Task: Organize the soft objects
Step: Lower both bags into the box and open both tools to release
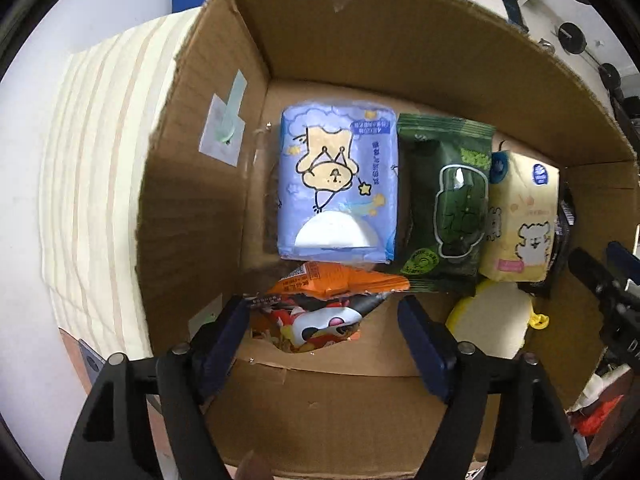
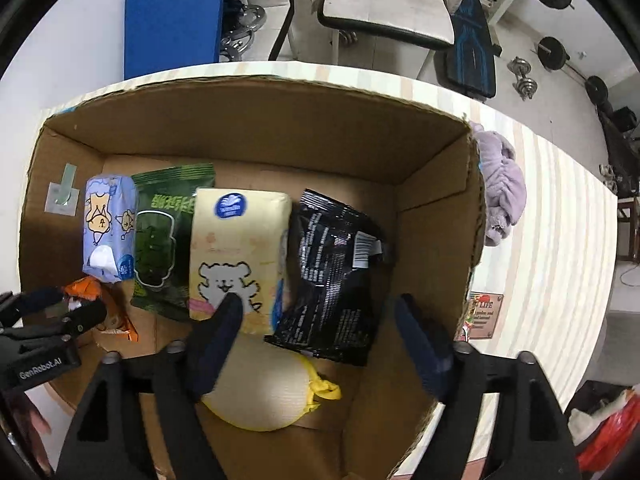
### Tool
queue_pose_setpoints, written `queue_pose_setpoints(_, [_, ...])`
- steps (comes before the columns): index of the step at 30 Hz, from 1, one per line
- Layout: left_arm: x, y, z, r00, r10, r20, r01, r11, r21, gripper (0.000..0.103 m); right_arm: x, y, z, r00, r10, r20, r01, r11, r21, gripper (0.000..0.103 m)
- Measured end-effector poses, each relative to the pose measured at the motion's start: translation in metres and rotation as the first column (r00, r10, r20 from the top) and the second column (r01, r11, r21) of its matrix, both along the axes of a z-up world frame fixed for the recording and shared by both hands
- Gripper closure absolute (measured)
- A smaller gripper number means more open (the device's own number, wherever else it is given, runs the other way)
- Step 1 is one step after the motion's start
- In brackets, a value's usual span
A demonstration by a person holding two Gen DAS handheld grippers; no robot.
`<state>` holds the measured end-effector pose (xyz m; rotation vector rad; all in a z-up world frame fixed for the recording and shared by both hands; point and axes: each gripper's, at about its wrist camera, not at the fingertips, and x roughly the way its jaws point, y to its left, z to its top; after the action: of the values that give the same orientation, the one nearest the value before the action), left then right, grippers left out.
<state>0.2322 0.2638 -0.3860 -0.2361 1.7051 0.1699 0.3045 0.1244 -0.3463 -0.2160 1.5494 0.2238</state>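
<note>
An open cardboard box point(image 1: 208, 184) point(image 2: 256, 128) holds a blue tissue pack point(image 1: 336, 184) point(image 2: 106, 224), a green wipes pack point(image 1: 444, 208) point(image 2: 164, 236), a yellow tissue pack point(image 1: 520, 224) point(image 2: 236, 256), a black pouch point(image 2: 336, 280) and a pale yellow round sponge point(image 1: 488, 320) point(image 2: 260, 396). My left gripper point(image 1: 324, 328) is open, its jaws around an orange and red snack bag point(image 1: 320, 304) point(image 2: 86, 290) at the box's near wall. My right gripper point(image 2: 316, 328) is open above the black pouch and sponge, holding nothing.
The box stands on a pale striped table point(image 2: 560, 240) point(image 1: 88, 168). A lilac cloth point(image 2: 500, 188) lies right of the box, with a small card point(image 2: 484, 316) near it. A chair point(image 2: 384, 8) and a blue panel point(image 2: 172, 20) stand beyond the table.
</note>
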Motion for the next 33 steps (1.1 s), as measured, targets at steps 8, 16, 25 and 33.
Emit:
queue_pose_setpoints(8, [-0.007,0.0,0.025,0.998,-0.005,0.057,0.006,1.0,-0.007,0.01,-0.012,0.001,0.015,1.0,-0.008,0.021,0.008,1.0,0.009,0.0])
queue_pose_setpoints(16, [-0.03,-0.014,0.062,0.984,-0.022,0.174,0.014,0.999,0.044,0.001,-0.041,-0.003,0.039,0.998,-0.028,0.055,0.027,0.999,0.024,0.0])
queue_pose_setpoints(25, [-0.063,-0.039,0.112,0.949,-0.025,0.316,-0.011,0.994,0.111,0.001,-0.089,-0.021,0.076,0.992,-0.081,0.095,0.073,0.994,0.081,0.0])
queue_pose_setpoints(33, [-0.103,-0.058,0.153,0.917,-0.015,0.4,-0.026,0.995,0.097,0.001,-0.132,-0.041,0.119,0.978,-0.114,0.174,0.088,0.985,0.146,0.0])
